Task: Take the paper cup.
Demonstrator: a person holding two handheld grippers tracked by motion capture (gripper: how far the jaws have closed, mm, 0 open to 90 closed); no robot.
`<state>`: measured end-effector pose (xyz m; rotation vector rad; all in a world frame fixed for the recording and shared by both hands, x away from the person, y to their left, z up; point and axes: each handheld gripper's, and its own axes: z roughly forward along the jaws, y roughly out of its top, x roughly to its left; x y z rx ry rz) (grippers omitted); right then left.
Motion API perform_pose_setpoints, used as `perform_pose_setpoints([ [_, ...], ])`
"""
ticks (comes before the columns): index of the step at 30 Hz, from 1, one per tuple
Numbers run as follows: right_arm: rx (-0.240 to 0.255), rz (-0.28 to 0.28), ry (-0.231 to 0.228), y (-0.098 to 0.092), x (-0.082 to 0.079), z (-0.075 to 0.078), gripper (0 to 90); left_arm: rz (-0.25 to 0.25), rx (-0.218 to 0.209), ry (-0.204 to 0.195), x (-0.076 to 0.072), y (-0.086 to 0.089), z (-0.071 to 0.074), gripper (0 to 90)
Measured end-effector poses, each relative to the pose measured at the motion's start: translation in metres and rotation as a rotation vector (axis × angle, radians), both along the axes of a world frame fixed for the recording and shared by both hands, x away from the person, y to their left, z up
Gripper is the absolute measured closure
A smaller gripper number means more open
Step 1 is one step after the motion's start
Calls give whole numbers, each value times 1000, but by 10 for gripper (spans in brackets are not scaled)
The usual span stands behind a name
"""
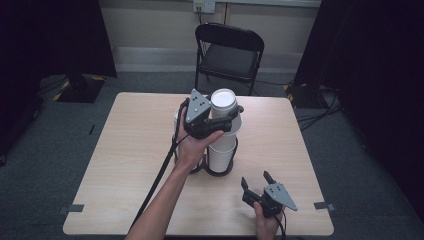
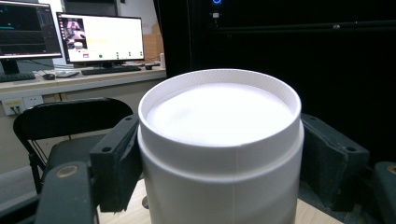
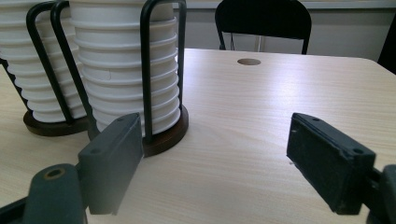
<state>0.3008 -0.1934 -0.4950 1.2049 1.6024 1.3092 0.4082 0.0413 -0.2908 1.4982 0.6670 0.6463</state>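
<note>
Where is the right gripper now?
In the high view, the right gripper is at the table's near right edge, open, just right of the cup stack.

Matt white paper cup (image 2: 219,140), faintly ribbed at the rim, between matt black plastic pads (image 2: 116,163); pale wood-grain table (image 3: 261,116), smooth with soft sheen; glossy black metal rack (image 3: 147,70).

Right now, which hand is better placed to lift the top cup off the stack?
Left. The left gripper has its fingers clamped on the top cup; the right gripper sits open, away from the stack.
</note>
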Motion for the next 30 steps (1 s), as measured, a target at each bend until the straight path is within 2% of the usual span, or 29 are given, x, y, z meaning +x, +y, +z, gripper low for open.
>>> perform_pose_setpoints([
  [13, 0, 2, 3, 0, 0, 0, 177, -10, -17, -51, -6, 4, 9, 226],
  [18, 1, 2, 3, 0, 0, 0, 177, -7, -52, -53, -11, 10, 13, 226],
  [30, 0, -1, 1, 0, 0, 0, 177, -17, -70, -64, -23, 21, 17, 226],
])
